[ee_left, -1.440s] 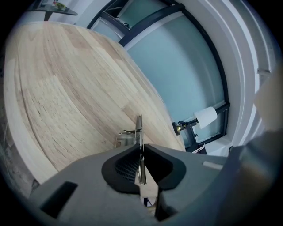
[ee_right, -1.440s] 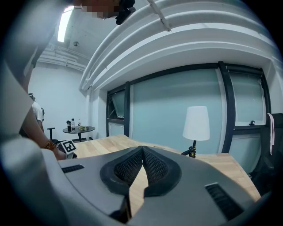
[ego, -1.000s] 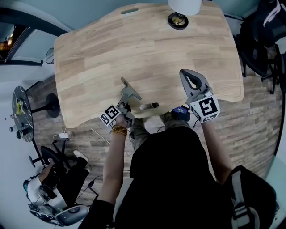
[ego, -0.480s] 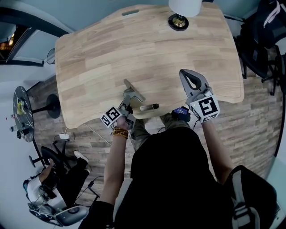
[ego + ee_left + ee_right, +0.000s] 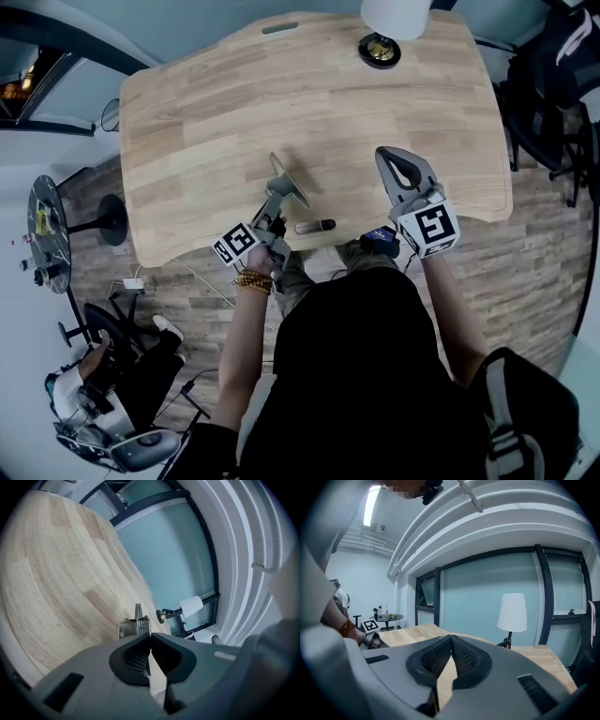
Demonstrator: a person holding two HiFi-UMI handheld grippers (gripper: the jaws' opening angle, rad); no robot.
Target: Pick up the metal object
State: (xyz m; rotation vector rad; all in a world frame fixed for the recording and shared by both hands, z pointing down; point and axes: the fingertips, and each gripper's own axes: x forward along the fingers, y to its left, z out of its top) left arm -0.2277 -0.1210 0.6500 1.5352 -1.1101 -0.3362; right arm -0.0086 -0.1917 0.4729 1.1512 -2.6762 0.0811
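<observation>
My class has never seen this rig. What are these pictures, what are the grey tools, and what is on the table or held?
A person at a wooden table holds a hand-worked gripper in each hand; there is no robot. The top-down picture comes from a camera on the person's head; the other two come from cameras riding on each gripper, looking along its fingers. The left gripper is shut on a thin metal object. The right gripper is shut and empty. A lamp and a small dark cylinder sit on the table.
</observation>
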